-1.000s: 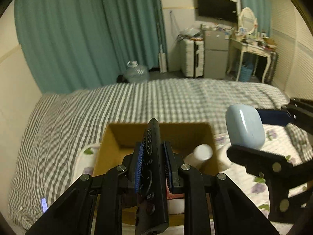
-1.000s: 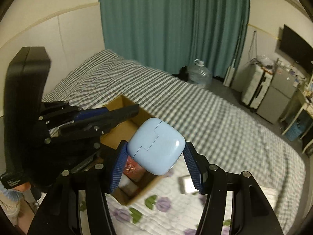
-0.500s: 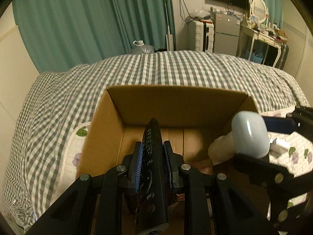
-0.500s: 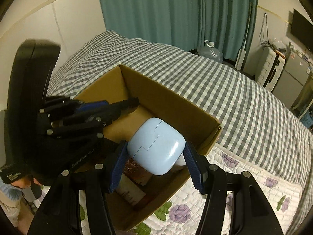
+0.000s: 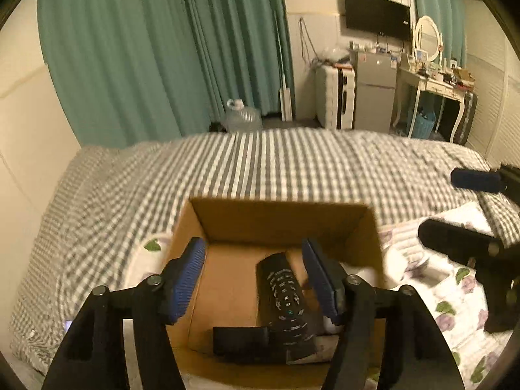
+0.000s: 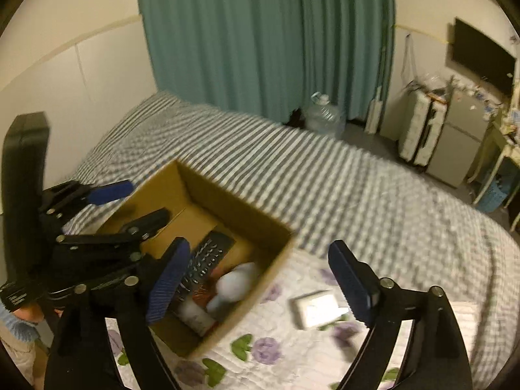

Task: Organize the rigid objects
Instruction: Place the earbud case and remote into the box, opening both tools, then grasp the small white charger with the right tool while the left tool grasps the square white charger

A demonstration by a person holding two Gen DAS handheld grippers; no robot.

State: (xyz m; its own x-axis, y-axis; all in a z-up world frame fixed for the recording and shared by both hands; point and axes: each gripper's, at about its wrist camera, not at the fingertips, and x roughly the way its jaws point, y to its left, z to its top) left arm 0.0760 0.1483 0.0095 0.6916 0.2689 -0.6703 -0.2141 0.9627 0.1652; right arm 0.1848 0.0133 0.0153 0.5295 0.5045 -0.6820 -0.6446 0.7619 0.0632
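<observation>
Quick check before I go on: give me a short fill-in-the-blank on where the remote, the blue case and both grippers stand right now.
1. The black remote lies inside the ____.
2. The left gripper is ____, holding nothing.
3. The pale blue case lies in the box beside the ____.
4. The white flat object lies on the floral quilt, ____ the box.

Missing words: cardboard box; open; remote; outside
</observation>
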